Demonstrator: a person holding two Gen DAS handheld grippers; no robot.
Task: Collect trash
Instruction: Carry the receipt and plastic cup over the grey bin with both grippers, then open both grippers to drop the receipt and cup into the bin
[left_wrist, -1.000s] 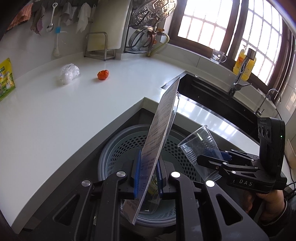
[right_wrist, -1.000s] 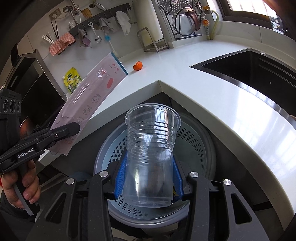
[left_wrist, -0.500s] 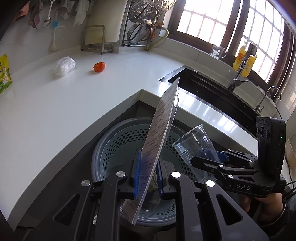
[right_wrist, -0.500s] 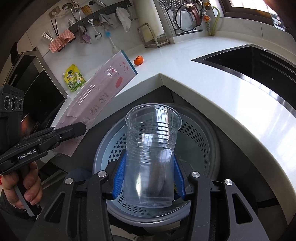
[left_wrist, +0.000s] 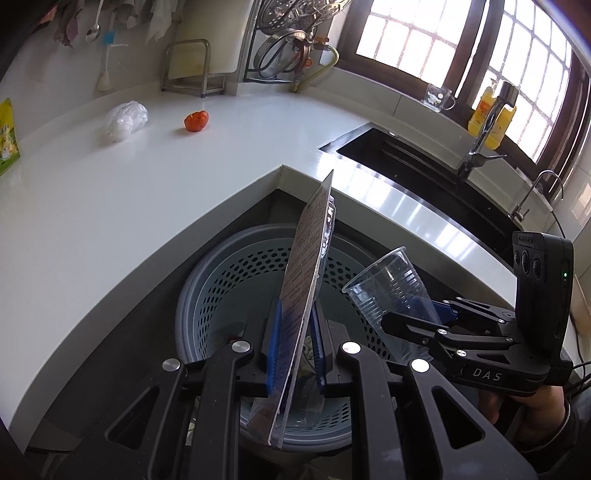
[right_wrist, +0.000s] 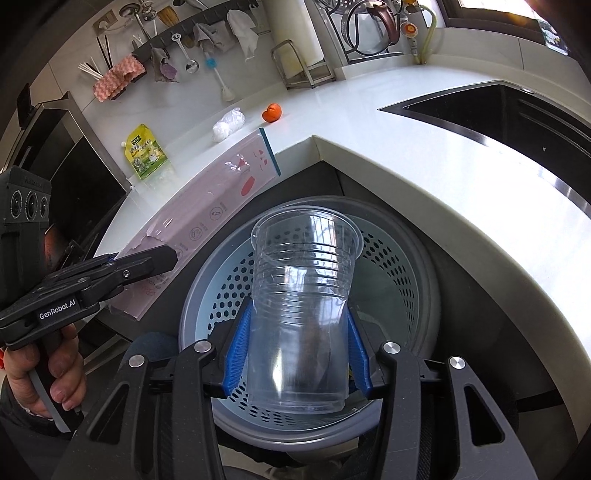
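My left gripper (left_wrist: 294, 345) is shut on a flat pink plastic package (left_wrist: 306, 273), held edge-on above a blue-grey perforated trash basket (left_wrist: 236, 280). In the right wrist view the package (right_wrist: 207, 210) and the left gripper (right_wrist: 147, 262) sit left of the basket (right_wrist: 388, 258). My right gripper (right_wrist: 297, 350) is shut on a clear plastic cup (right_wrist: 301, 295), squeezed at its base, above the basket. The cup (left_wrist: 391, 291) and right gripper (left_wrist: 417, 325) show at right in the left wrist view.
A white L-shaped counter (left_wrist: 147, 192) wraps around the basket. On it lie a crumpled clear bag (left_wrist: 125, 120), an orange-red fruit (left_wrist: 197, 121) and a green-yellow pouch (right_wrist: 146, 151). A dark sink (left_wrist: 424, 173) with a tap is at right.
Both grippers have come lower and closer over the basket with their loads still held. The package has tilted down towards the basket.
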